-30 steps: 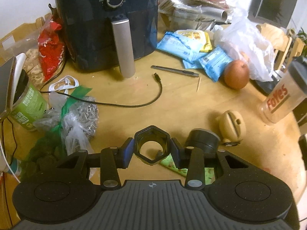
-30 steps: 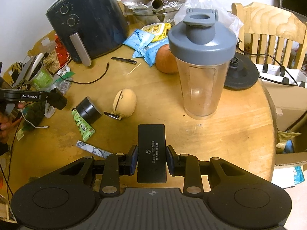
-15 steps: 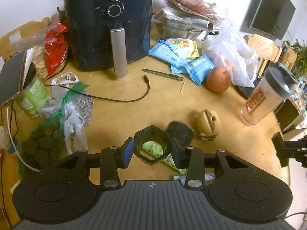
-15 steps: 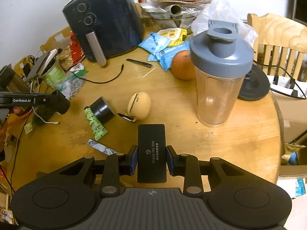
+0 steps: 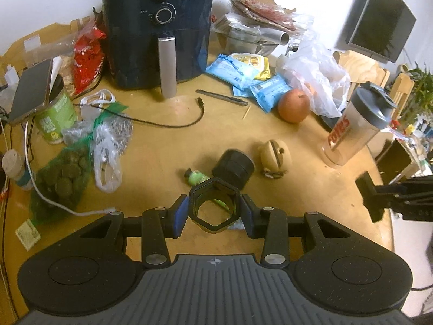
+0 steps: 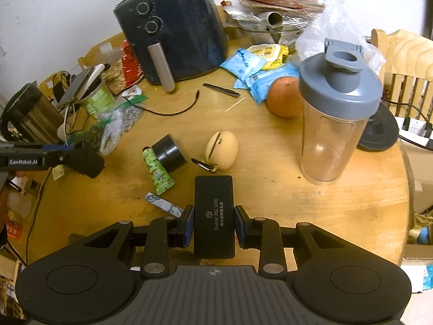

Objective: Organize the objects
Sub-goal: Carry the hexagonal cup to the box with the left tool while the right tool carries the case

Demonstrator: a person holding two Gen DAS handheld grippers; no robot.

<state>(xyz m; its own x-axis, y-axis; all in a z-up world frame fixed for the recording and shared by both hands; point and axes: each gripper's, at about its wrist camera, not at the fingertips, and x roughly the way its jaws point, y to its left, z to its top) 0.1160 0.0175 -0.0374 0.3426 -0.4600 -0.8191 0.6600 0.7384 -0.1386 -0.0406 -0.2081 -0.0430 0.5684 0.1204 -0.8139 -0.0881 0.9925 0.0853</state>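
My left gripper [image 5: 213,211] is shut on a black hexagonal ring [image 5: 214,208] and holds it above the round wooden table [image 5: 162,157]. My right gripper [image 6: 214,226] is shut on a flat black box [image 6: 214,214] marked "Super NC 200", also above the table. On the table below lie a green tube [image 6: 157,172], a black round case [image 6: 169,153], a tan pouch [image 6: 222,146] and a small blue-grey sachet [image 6: 163,204]. The left gripper with its ring shows in the right wrist view [image 6: 84,159]; the right gripper with its box shows in the left wrist view [image 5: 370,199].
A black air fryer [image 5: 159,29] stands at the back. A shaker bottle [image 6: 335,124], an orange fruit [image 6: 284,97] and blue snack packets [image 6: 249,67] are on the right. A green can [image 5: 52,113], plastic bags [image 5: 108,140] and cables [image 5: 162,120] crowd the left. A wooden chair [image 6: 406,62] stands beyond the table.
Both grippers have risen and pulled back from the table with their objects still held, so more of the table shows in both views. Nothing on the table has moved.
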